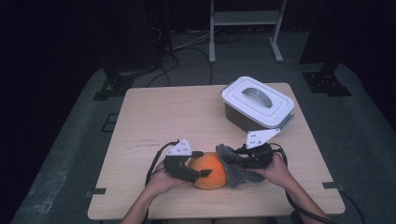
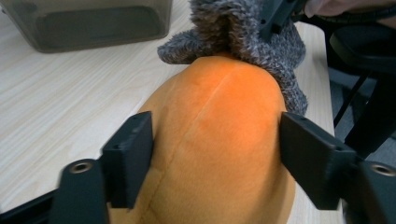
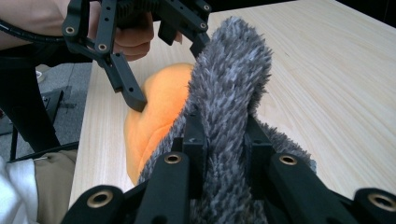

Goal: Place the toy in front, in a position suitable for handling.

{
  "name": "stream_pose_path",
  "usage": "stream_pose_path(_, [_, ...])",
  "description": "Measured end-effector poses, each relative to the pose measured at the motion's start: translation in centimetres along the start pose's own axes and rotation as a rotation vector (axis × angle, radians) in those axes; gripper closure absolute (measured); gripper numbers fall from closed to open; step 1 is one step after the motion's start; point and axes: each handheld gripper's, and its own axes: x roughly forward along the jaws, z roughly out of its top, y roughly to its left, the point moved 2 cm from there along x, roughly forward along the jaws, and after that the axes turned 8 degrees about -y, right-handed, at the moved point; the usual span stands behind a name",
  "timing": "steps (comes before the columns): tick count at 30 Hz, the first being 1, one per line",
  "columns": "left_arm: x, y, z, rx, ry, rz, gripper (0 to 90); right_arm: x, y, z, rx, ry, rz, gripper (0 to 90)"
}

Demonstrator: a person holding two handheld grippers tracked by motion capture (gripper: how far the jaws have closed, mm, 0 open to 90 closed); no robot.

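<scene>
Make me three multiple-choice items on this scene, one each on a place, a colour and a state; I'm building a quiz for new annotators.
1. Where is the white-lidded box?
A. far right part of the table
B. near left corner
C. on the floor

2. What colour is the plush's round body?
A. green
B. orange
C. blue

3. How do the right tongs stand?
A. wide open above the table
B. shut on the grey furry part
C. shut on the box lid

Key: 1 A, the high view shows it there; 2 B, orange in every view; 3 B, the jaws pinch the grey fur between them.
</scene>
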Motion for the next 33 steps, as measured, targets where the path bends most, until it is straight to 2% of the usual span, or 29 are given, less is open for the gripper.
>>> stream_pose_path(2, [0.1,0.2,-0.1,-0.010,0.005,-0.006,21.3,-0.2,-0.1,-0.3,0.004,0.001,-0.004,75.1])
stream_pose_path(5, [0.1,0.3,-0.3,-0.023,-0.002,-0.020,21.9,-0.6,-0.4,-1.0,0.018,0.002,-0.012,75.1])
stream_pose_path(6, [0.1,0.3,-0.3,-0.014,0.000,-0.016,26.4,-0.7,-0.5,-1.1,0.026,0.004,-0.011,75.1])
stream_pose_path(7, [0.1,0.2,-0.3,-0.006,0.002,-0.011,37.2,-0.8,-0.6,-1.3,0.035,0.011,-0.012,75.1])
stream_pose_path(8, [0.2,0.1,-0.3,-0.007,0.003,-0.003,37.2,-0.8,-0.6,-1.3,0.035,0.011,-0.012,75.1])
stream_pose_path(11, [0.4,-0.3,0.1,0.004,0.009,0.019,43.5,-1.1,-0.3,0.0,0.004,0.020,-0.030,75.1])
stream_pose_path(12, [0.4,-0.5,0.3,0.003,0.007,0.024,43.7,-1.1,-0.1,0.5,-0.006,0.017,-0.030,75.1])
stream_pose_path(13, [0.5,-0.6,0.3,0.003,-0.002,0.030,43.7,-0.9,0.5,2.0,-0.045,0.012,-0.016,75.1])
stream_pose_path(15, [0.5,-0.7,0.4,0.010,0.003,0.034,43.6,-0.7,0.8,2.3,-0.057,0.017,-0.010,75.1])
stream_pose_path(16, [0.4,-0.6,0.3,0.005,0.000,0.031,41.7,0.2,1.2,2.5,-0.097,0.053,-0.003,75.1])
stream_pose_path(18, [0.3,-0.5,0.2,0.003,0.002,0.018,40.0,0.4,1.2,2.3,-0.098,0.061,-0.001,75.1])
stream_pose_path(19, [0.3,-0.5,0.1,0.002,0.002,0.004,33.6,0.6,0.9,1.6,-0.067,0.061,0.011,75.1])
stream_pose_path(21, [0.2,-0.4,0.1,0.000,-0.010,-0.031,30.6,0.5,0.7,1.2,-0.056,0.059,0.016,75.2])
stream_pose_path(26, [0.1,-0.1,0.1,0.003,-0.018,-0.038,20.7,-0.5,0.4,-0.3,-0.027,0.064,0.011,75.3])
stream_pose_path(29, [0.3,0.3,-0.4,-0.018,-0.005,-0.046,19.0,-1.1,0.2,-0.9,-0.013,0.060,0.014,75.3])
stream_pose_path(31, [0.5,0.7,-0.8,-0.057,-0.007,-0.094,18.3,-1.6,0.1,-1.6,0.007,0.044,0.028,75.3])
stream_pose_path(33, [0.6,1.0,-1.1,-0.077,-0.021,-0.111,18.3,-1.7,0.0,-1.7,0.012,0.039,0.030,75.3])
